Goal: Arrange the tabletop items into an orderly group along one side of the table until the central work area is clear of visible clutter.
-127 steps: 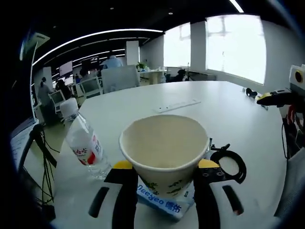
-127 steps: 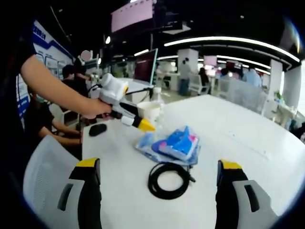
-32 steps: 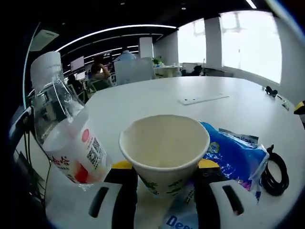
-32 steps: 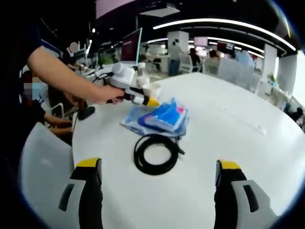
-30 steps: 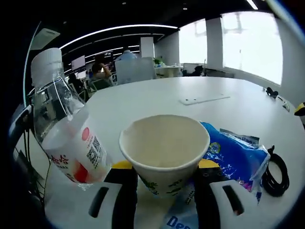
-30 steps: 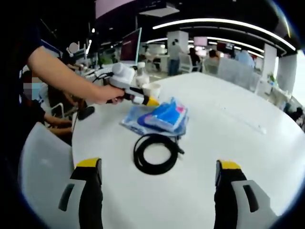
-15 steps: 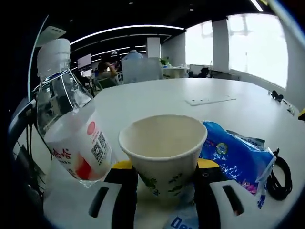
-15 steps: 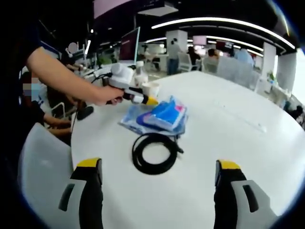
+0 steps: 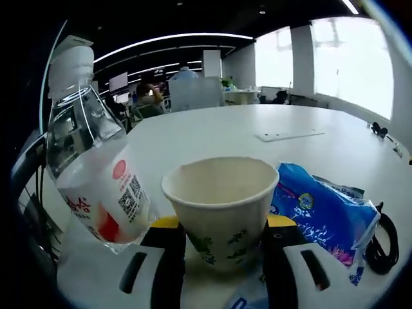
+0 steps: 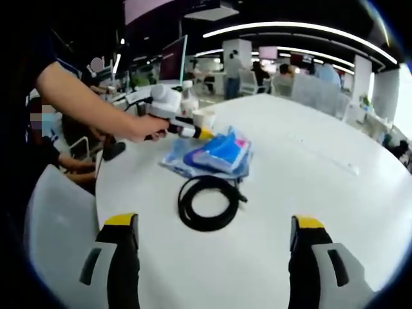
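Centrally in the left gripper view, the left gripper clamps a paper cup. A water bottle stands just beside it, at left; nudging could topple it. The right gripper, jaws apart, hovers below a coiled cable.

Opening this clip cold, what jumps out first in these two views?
In the left gripper view, the paper cup sits clamped in the left claw, with a tilted water bottle close at its left and blue packets to its right. In the right gripper view, a coiled black cable lies on the white table ahead of the open, empty right claw.
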Tool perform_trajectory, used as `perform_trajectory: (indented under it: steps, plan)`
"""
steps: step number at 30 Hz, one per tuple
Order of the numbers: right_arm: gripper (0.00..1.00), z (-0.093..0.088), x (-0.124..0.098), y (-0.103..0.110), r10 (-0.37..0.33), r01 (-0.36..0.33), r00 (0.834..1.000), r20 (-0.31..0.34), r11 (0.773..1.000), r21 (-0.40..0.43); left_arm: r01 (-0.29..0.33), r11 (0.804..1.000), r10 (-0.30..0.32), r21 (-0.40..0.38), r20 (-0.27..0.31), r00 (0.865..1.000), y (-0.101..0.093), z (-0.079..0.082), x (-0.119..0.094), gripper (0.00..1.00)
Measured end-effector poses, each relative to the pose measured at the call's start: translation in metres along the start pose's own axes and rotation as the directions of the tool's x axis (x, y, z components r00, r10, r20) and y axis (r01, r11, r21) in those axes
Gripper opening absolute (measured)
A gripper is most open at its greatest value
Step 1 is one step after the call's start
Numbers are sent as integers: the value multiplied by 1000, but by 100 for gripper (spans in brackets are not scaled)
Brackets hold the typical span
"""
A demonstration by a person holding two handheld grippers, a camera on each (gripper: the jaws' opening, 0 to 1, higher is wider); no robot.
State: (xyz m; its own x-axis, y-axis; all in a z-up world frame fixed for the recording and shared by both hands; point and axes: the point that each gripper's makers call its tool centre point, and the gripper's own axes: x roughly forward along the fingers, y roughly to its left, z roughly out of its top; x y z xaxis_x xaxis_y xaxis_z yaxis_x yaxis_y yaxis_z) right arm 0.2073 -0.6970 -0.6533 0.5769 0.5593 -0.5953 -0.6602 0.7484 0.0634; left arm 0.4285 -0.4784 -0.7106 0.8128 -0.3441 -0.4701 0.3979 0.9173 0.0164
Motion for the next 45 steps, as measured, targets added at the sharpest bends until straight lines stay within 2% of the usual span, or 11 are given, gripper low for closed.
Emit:
perform_trajectory:
  steps: [6,12,22,25,30,40,45]
  plan:
    - [95,1,0,-1,-3,3,1000,1,1000,3,-2,1000,2,4,16,1000,-2,7,3,45]
    - [95,-1,0,-1,-4,4,1000,-2,1000,9,-1,1000,1,4,13,1000,-1,7,6,46]
    - [95,-2,1,-2,-2,2,1000,-6,1000,11,-6,1000,5,-11,-23,1000,-1,-1,10,47]
    - [95,-1,1,-3,-2,2,1000,-4,1000,13,-14,999,12,-44,-40,999,0,-3,10,48]
    - [95,2,2,-3,0,0,1000,5,1000,16,-22,999,21,-44,-41,999,-2,-2,6,50]
    - [94,0,2,1,7,-7,1000,1,1000,12,-59,997,57,-49,-47,997,4,-6,1,41]
    - [94,-1,2,2,6,-6,1000,1,1000,16,-58,997,56,-42,-41,998,5,-7,-1,40]
